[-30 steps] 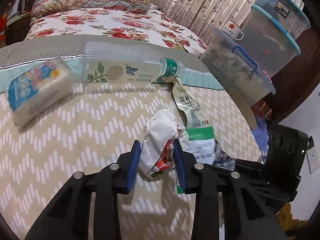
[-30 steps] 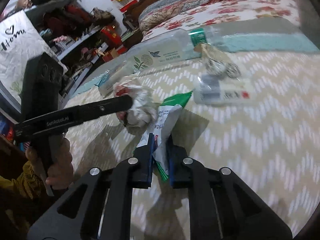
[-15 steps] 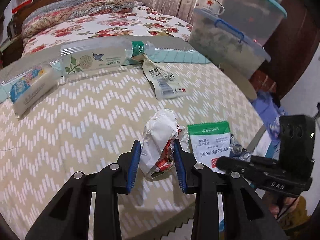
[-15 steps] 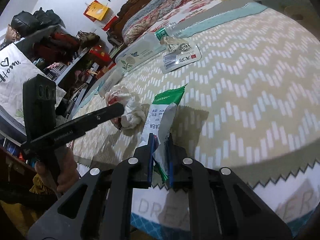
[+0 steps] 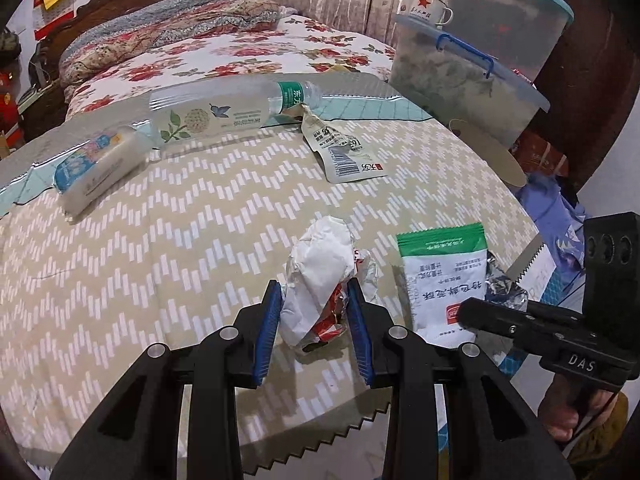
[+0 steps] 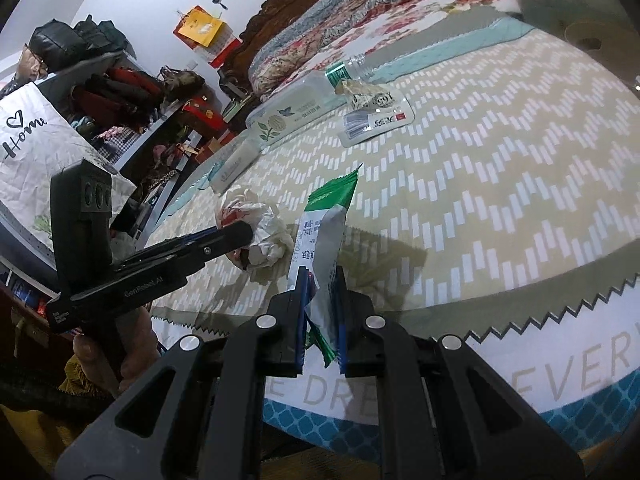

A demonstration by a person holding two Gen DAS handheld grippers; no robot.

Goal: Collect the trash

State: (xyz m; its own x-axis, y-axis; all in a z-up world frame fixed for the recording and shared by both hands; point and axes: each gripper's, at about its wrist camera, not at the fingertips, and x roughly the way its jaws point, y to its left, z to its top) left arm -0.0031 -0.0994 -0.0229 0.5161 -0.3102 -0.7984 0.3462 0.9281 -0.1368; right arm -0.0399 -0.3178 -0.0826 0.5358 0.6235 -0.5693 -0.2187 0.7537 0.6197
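My left gripper [image 5: 314, 310] is shut on a crumpled white and red wrapper [image 5: 320, 276] and holds it above the zigzag blanket. The wrapper [image 6: 260, 226] and the left gripper [image 6: 236, 236] also show in the right wrist view. My right gripper [image 6: 322, 304] is shut on a green and white sachet [image 6: 324, 232], which stands upright between its pads. The sachet [image 5: 442, 276] and the right gripper [image 5: 476, 312] appear at the right of the left wrist view. On the blanket lie a clear plastic bottle [image 5: 224, 110], a torn pouch [image 5: 344, 152] and a tissue pack [image 5: 96, 166].
The beige zigzag blanket [image 5: 160, 248] covers a bed with a sawtooth front edge [image 6: 540, 316]. Stacked plastic storage bins [image 5: 468, 68] with a mug [image 5: 426, 6] stand at the right. Cluttered shelves [image 6: 132, 112] and a white "Home" bag [image 6: 28, 144] stand at the left.
Both grippers have pulled back toward the blanket's front edge with their trash held. The bottle, pouch and tissue pack now lie farther away.
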